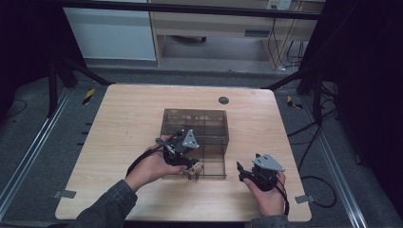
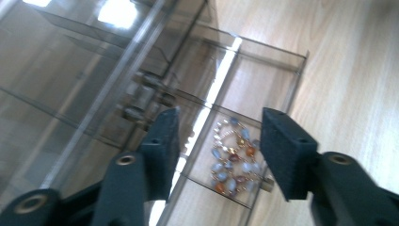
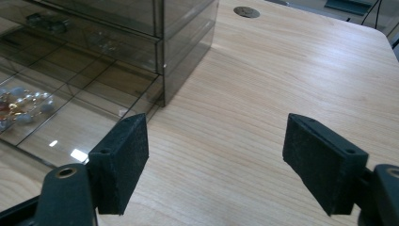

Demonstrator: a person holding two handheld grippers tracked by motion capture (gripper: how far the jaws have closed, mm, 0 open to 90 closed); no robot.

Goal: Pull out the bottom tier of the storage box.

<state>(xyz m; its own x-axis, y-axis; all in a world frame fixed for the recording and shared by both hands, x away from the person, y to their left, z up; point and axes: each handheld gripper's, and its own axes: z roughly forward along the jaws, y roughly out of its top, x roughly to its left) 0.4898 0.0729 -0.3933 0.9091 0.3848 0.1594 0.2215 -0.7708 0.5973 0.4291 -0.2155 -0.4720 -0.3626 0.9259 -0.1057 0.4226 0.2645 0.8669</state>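
So from where I'm sitting, my right tongs [image 1: 243,172] are parked down near my edge of the table [image 1: 119,118], jaws spread wide with nothing but bare wood between them, basically waiting off to the side so they don't crowd the work. My left tongs [image 1: 189,167] hang over the pulled-out drawer [image 2: 263,155] of the smoky clear organizer box [image 1: 195,124], jaws released and gripping nothing. In the left gripper view the beaded bracelet [image 2: 233,162] is lying in a heap in the drawer's front compartment, below and between the two pads but not touching either one, so I'd say it's sitting free in there. The drawer's out so stuff can go in from above, which makes sense. In the right gripper view the bracelet is off to the left, well apart from those tongs.
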